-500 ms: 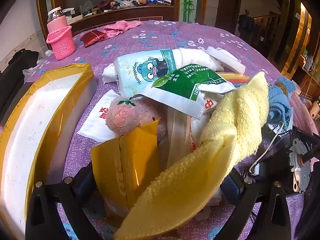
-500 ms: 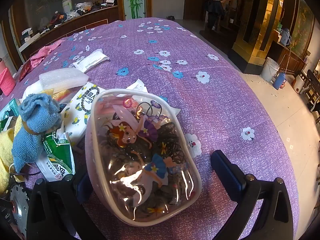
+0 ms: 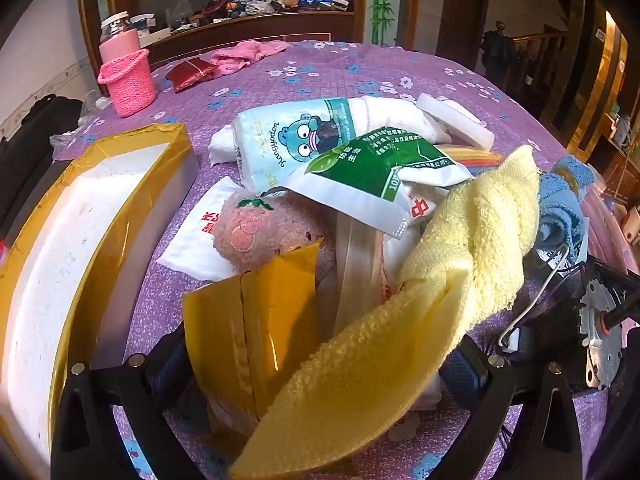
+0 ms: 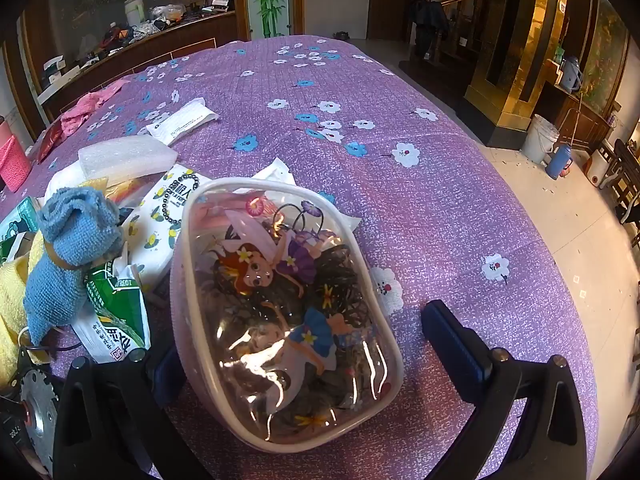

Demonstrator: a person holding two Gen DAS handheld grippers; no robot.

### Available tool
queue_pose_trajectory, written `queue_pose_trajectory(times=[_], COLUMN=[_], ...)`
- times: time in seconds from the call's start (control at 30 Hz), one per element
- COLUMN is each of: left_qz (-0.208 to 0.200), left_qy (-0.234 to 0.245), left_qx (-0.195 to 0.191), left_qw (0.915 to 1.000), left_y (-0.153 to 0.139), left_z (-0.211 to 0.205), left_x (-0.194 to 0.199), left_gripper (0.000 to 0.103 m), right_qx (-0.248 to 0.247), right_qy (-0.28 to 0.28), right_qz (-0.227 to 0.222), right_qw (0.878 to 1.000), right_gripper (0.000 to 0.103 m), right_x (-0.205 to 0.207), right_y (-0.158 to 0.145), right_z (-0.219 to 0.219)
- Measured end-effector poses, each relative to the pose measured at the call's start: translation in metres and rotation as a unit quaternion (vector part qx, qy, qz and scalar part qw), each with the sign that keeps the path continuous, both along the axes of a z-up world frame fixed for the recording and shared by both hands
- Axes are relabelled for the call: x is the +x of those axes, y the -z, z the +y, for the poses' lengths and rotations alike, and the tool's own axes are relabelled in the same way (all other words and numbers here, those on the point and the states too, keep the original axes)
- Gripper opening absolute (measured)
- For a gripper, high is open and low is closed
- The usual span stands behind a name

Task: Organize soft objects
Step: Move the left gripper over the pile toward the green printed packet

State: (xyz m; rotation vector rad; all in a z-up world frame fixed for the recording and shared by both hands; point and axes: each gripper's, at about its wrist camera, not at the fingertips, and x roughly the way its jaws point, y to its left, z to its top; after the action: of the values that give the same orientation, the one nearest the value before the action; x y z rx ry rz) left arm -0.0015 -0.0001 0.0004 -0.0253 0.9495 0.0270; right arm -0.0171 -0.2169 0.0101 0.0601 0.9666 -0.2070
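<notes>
In the left wrist view a pile of soft things lies on the purple flowered cloth: a yellow towel [image 3: 460, 280], a pink plush toy [image 3: 264, 236], a gold pouch [image 3: 256, 328], a green-white packet [image 3: 376, 176], a tissue pack [image 3: 292, 140] and a blue cloth [image 3: 560, 208]. My left gripper [image 3: 316, 364] is open, its fingers on either side of the gold pouch and the towel's end. In the right wrist view my right gripper [image 4: 304, 344] is open around a clear fairy-print pouch [image 4: 284, 312]; contact cannot be told. The blue cloth [image 4: 68, 256] lies to its left.
A white foam box with gold-taped rim [image 3: 80, 216] stands left of the pile. A pink knitted basket [image 3: 130, 80] holding a bottle, a pink cloth [image 3: 240, 54] and a red pouch [image 3: 192, 74] lie farther back. A white packet [image 4: 182, 120] and foam block [image 4: 128, 154] lie behind the pile.
</notes>
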Motion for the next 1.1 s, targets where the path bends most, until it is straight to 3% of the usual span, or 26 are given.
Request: queue_pose_trajectory(times=[0.23,0.67,1.1], left_qz=[0.032,0.028,0.029], left_qy=[0.029,0.024,0.023], left_qx=[-0.003,-0.002,-0.004], left_qw=[0.9991,0.9993,0.9993], left_y=[-0.003,-0.002,-0.002], left_z=[0.005,0.005,0.007], left_x=[-0.021,-0.025,-0.024], left_gripper=[0.103,0.103,0.103], right_qx=[0.0,0.001,0.009], right_qy=[0.0,0.002,0.005], right_qz=[0.0,0.0,0.035], right_qw=[1.0,1.0,0.999], right_gripper=[0.103,0.103,0.103], right_x=[0.0,0.0,-0.013], right_y=[0.0,0.0,-0.003], right_z=[0.0,0.001,-0.002])
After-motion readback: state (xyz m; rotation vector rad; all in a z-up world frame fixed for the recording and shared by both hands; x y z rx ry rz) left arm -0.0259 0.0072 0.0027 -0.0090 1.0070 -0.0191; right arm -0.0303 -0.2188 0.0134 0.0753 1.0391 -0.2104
